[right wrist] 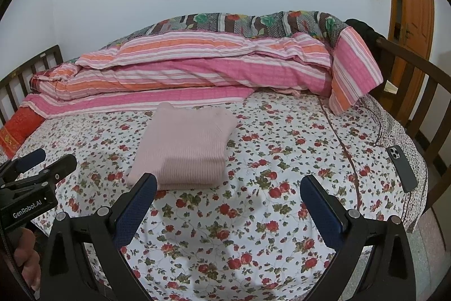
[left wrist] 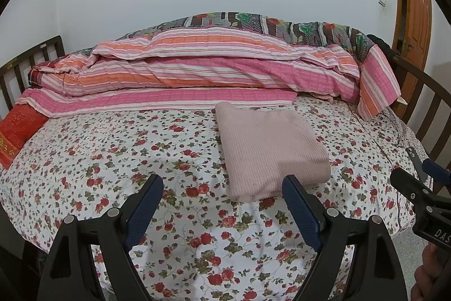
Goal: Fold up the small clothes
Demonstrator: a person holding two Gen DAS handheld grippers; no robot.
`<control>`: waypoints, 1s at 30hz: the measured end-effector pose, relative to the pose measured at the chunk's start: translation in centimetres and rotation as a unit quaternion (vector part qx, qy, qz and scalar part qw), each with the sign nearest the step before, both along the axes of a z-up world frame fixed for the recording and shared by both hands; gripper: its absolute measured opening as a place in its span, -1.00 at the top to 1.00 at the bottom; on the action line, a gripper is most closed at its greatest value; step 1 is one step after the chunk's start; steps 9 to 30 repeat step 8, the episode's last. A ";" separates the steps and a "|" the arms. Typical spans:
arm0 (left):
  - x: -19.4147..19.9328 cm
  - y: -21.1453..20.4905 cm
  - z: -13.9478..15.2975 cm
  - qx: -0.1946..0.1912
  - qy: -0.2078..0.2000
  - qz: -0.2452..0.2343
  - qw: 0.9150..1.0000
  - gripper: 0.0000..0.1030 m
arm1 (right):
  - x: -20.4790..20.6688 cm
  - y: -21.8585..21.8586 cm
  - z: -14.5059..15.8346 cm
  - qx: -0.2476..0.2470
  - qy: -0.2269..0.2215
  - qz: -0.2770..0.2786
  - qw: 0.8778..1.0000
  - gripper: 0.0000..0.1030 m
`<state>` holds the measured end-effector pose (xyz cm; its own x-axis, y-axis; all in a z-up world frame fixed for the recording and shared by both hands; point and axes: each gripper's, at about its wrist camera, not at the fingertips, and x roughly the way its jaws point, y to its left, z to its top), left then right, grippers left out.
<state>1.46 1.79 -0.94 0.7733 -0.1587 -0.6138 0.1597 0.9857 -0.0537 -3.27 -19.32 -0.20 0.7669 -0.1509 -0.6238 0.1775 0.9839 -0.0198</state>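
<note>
A pale pink ribbed knit garment (left wrist: 267, 148) lies folded into a neat rectangle on the floral bedsheet (left wrist: 112, 154). It also shows in the right wrist view (right wrist: 186, 143). My left gripper (left wrist: 224, 182) is open and empty, held above the sheet just in front of the garment's near edge. My right gripper (right wrist: 228, 182) is open and empty, in front of and to the right of the garment. Each gripper shows in the other's view, the right one (left wrist: 420, 174) at the right edge and the left one (right wrist: 48, 157) at the left edge.
A pink and orange striped quilt (left wrist: 197, 75) is piled along the far side of the bed. A red pillow (left wrist: 17, 131) lies at the left. A dark phone (right wrist: 401, 167) with a cable lies near the right edge. Dark wooden bed rails (right wrist: 417, 92) stand at both ends.
</note>
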 end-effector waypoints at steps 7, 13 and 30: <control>-0.1 0.1 0.3 -0.002 -0.006 -0.006 1.000 -0.66 | 0.0 -0.1 0.0 0.001 0.000 -0.001 1.000 -0.94; -0.2 0.1 0.4 0.000 -0.010 -0.008 1.000 -0.66 | 0.0 -0.1 0.0 0.001 0.000 0.000 1.000 -0.94; -0.2 0.1 0.4 0.000 -0.010 -0.008 1.000 -0.66 | 0.0 -0.1 0.0 0.001 0.000 0.000 1.000 -0.94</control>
